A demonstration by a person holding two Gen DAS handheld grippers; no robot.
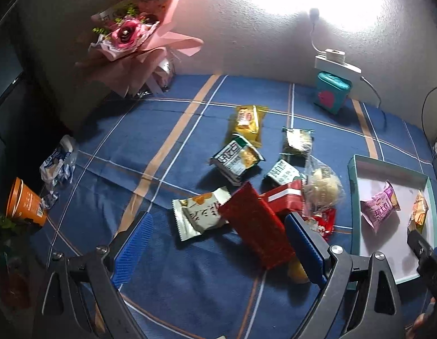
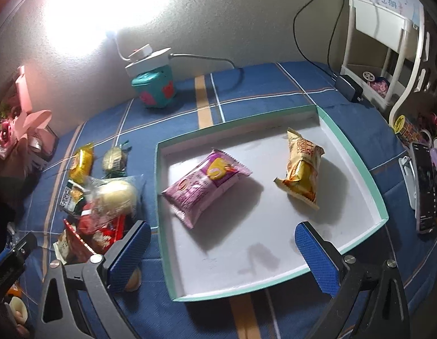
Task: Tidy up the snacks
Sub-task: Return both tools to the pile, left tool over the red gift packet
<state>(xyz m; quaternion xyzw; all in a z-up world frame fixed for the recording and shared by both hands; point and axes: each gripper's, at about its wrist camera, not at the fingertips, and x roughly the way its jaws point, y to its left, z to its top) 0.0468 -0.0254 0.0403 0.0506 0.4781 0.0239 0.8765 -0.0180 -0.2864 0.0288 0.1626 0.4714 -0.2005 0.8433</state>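
A pile of snack packets lies on the blue checked cloth. It includes a long red packet (image 1: 255, 226), a white packet (image 1: 198, 214), a red box (image 1: 283, 197), a clear bag of pale buns (image 1: 323, 186), green-and-white packets (image 1: 236, 158) and a yellow packet (image 1: 248, 123). My left gripper (image 1: 218, 248) hovers open over the red and white packets, its pads clear of both. To the right stands a teal-rimmed white tray (image 2: 246, 240) holding a pink packet (image 2: 207, 186) and a golden packet (image 2: 301, 169). Above the tray's near part, my right gripper (image 2: 224, 257) is open and holds nothing.
A pink bouquet (image 1: 133, 36) and a teal box (image 1: 331, 93) with a lamp base on it stand at the wall. An orange cup (image 1: 23, 203) and a crumpled wrapper (image 1: 58, 166) lie far left. A phone (image 2: 424, 186), a charger (image 2: 349, 87) and a white shelf (image 2: 387, 56) sit right of the tray.
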